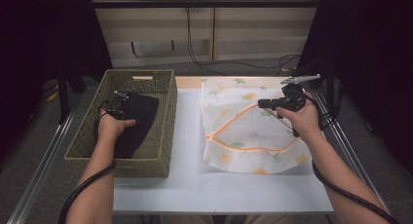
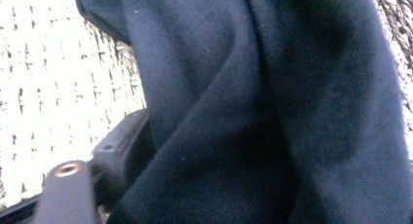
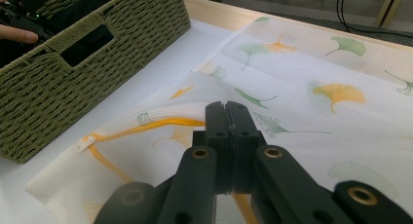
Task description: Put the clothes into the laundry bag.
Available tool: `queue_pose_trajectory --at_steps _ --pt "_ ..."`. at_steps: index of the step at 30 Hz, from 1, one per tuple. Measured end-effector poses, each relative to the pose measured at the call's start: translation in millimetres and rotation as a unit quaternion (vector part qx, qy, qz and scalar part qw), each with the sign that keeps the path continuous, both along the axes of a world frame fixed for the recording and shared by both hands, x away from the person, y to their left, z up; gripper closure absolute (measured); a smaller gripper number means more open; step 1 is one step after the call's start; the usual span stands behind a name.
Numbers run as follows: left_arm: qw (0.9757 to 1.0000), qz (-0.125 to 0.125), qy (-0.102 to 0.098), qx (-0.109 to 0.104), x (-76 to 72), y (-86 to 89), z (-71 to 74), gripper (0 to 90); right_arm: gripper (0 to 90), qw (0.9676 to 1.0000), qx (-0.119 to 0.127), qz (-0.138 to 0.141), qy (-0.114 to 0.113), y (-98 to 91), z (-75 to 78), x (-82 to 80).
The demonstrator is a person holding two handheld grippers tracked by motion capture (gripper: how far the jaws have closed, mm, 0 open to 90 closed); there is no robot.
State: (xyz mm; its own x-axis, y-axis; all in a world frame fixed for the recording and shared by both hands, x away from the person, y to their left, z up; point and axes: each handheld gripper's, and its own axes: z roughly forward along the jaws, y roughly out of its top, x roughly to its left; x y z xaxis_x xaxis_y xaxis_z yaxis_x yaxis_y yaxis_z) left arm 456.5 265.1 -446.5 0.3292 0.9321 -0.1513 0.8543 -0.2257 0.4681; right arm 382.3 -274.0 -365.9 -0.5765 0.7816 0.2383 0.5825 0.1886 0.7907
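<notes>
A black cloth (image 1: 142, 118) lies in the woven green basket (image 1: 164, 136) at the table's left. My left gripper (image 1: 119, 105) is down inside the basket on it. In the left gripper view the dark cloth (image 2: 272, 107) lies folded between the jaws; one finger (image 2: 116, 151) shows well off to the left and the other is hidden. At the right, my right gripper (image 1: 261, 103) is shut on the orange-zippered edge of a white leaf-print mesh bag (image 1: 243, 141). The right gripper view has the jaws (image 3: 227, 114) pressed together on the bag (image 3: 316, 63) beside its zipper (image 3: 146, 128).
The bag lies flat on a white table (image 1: 190, 180) with metal rails along both sides. The basket's wall (image 3: 63, 102), with a handle slot, stands just left of the bag. The zipper pull (image 3: 84, 144) rests near the bag's corner. Cables trail on the floor behind.
</notes>
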Motion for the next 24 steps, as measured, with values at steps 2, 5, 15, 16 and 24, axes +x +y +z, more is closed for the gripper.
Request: queue_pose_trajectory --at_steps 2,5,15,16,24 --pt "0.9999 -0.007 0.009 0.000 -0.4 -1.6 -0.9 37.9 89.9 1.0000 -0.001 0.001 -0.001 0.2 -0.2 -0.1" --pt "0.9998 -0.017 0.013 0.000 -0.8 -4.0 -1.3 48.8 89.8 1.0000 -0.001 0.002 -0.002 0.4 -1.0 -0.8" --pt "0.9991 -0.021 0.034 -0.015 -1.6 -8.3 4.6 74.3 89.9 1.0000 0.001 -0.002 -0.001 -2.2 0.1 -1.8" --pt "0.9990 -0.019 0.035 -0.022 -1.9 -8.4 6.0 74.6 89.9 1.0000 0.000 -0.002 -0.001 -2.0 0.4 -1.9" --pt "0.9981 -0.014 0.035 -0.049 -2.4 -4.3 27.0 76.3 89.9 1.0000 0.000 -0.001 -0.002 -1.6 -0.5 -1.9"
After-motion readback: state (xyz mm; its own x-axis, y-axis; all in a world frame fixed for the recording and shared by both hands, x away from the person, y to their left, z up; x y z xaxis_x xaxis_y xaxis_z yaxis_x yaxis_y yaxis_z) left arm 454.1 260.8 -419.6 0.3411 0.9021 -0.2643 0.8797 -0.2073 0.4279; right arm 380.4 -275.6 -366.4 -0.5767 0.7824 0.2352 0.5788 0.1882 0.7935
